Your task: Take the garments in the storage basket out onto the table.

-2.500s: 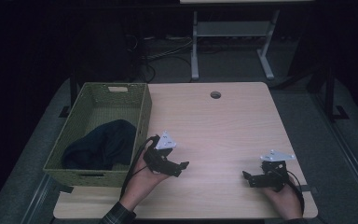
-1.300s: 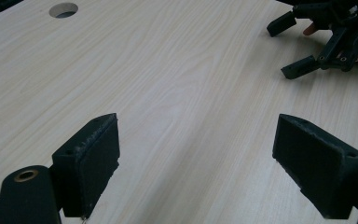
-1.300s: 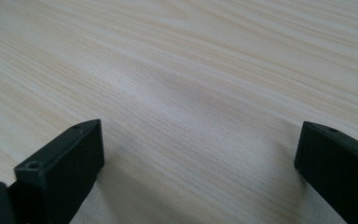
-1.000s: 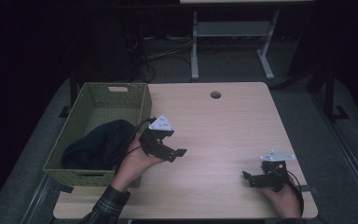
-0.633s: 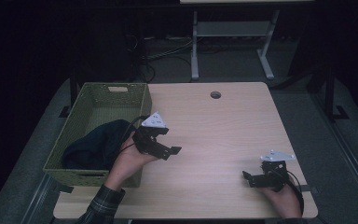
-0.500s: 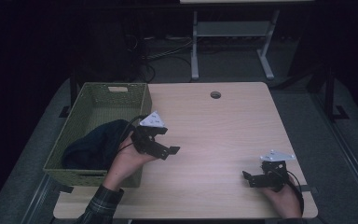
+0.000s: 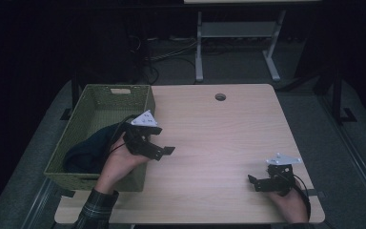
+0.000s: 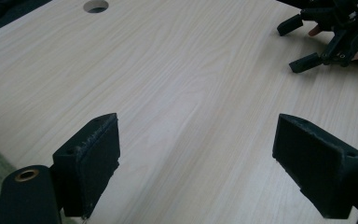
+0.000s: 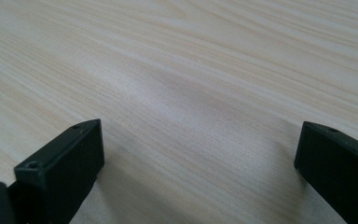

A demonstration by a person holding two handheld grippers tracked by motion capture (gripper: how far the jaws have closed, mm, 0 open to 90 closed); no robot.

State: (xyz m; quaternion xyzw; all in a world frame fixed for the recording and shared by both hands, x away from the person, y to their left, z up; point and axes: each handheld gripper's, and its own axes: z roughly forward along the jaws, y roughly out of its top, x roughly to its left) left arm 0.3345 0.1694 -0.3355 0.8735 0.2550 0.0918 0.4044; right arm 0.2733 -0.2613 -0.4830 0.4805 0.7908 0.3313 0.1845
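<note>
Since the earlier frames, our left gripper (image 7: pixel 164 145) has lifted off the middle of the table and drawn back toward the basket (image 7: pixel 93 102); it now hangs just beside the basket's right wall. Our right gripper (image 7: pixel 255 183) has not shifted from the near right part of the table.

In the left gripper view, our left gripper (image 8: pixel 196 172) has its jaws spread wide with nothing between them, only bare wood below. The right gripper (image 8: pixel 303 42) shows far off in that view, its jaws apart too. In the right gripper view, our right gripper (image 9: pixel 200 163) is wide as well and grips nothing, sitting low over the tabletop.

A dark cloth (image 7: pixel 88 148) lies heaped in the near half of the green woven basket, which stands at the table's left edge. Our left hand (image 7: pixel 119 164) sits over the basket's near right corner, close to the cloth.

We work on a pale wooden table (image 7: pixel 219 133) with fine straight grain and a round cable hole (image 7: pixel 220 97) near its far edge. Around it the room is dark: a grey floor (image 7: pixel 314 119), a tangle of cables (image 7: pixel 167 52) behind the table, and the white legs of a stand (image 7: pixel 238 33) beyond.
</note>
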